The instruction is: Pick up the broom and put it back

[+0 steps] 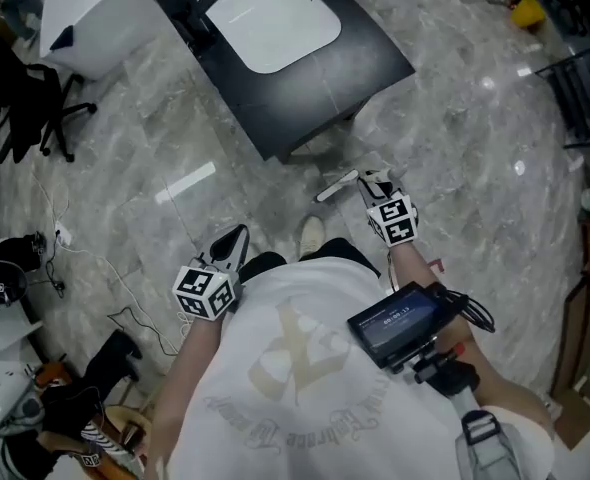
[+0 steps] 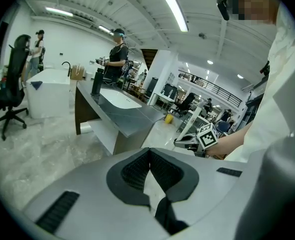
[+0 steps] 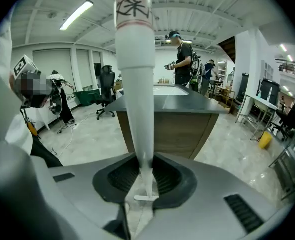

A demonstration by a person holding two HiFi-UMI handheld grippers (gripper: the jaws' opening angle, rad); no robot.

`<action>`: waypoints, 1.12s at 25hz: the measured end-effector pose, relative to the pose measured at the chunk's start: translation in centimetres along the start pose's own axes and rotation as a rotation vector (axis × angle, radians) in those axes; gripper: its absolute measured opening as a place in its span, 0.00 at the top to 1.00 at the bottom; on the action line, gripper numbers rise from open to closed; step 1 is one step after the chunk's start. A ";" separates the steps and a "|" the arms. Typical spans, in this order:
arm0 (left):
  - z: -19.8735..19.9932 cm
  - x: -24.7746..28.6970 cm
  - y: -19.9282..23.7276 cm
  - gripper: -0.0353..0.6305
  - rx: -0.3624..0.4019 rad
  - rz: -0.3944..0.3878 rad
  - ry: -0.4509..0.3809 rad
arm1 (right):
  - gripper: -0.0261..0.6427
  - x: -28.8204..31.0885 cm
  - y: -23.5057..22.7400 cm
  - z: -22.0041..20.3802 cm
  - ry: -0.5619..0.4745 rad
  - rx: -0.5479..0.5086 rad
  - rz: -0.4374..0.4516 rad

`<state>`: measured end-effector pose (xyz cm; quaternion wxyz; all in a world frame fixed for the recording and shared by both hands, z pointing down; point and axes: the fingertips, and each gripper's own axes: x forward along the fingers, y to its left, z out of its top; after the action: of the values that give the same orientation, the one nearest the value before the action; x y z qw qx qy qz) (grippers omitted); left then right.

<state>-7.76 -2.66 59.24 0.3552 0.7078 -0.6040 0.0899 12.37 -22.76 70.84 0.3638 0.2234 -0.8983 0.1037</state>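
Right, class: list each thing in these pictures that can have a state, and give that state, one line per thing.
Right gripper: shut on the broom handle.
Broom handle: clamped near its thin end, sticking out beyond the jaws.
Left gripper: shut, nothing between the jaws.
Screen on the right forearm: lit.
White basin: nothing in it.

Under me spreads a glossy grey marbled stone floor (image 1: 155, 158). On it stands a dark grey rectangular worktop (image 1: 315, 93) with a white oval basin (image 1: 270, 18) sunk into its top. Left of the worktop stand a white angular tub (image 1: 95, 18) and a black wheeled office chair (image 1: 20, 103). Thin white cables (image 1: 63, 235) trail over the floor nearby.
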 end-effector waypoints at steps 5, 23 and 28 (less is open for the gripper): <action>-1.2 -1.7 0.9 0.93 -0.053 0.077 -0.016 | 0.82 2.2 0.0 -1.7 0.076 -0.021 0.006; -4.3 -4.0 2.1 0.93 -0.182 0.192 -0.024 | 0.82 8.0 1.8 -0.8 0.125 -0.039 0.037; -5.0 -4.3 1.9 0.93 -0.208 0.202 -0.026 | 0.82 9.6 2.3 0.8 0.117 -0.047 0.046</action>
<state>-9.09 3.75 61.24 0.4077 0.6041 -0.6827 0.0530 4.70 -24.15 76.92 0.4183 0.1877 -0.8826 0.1035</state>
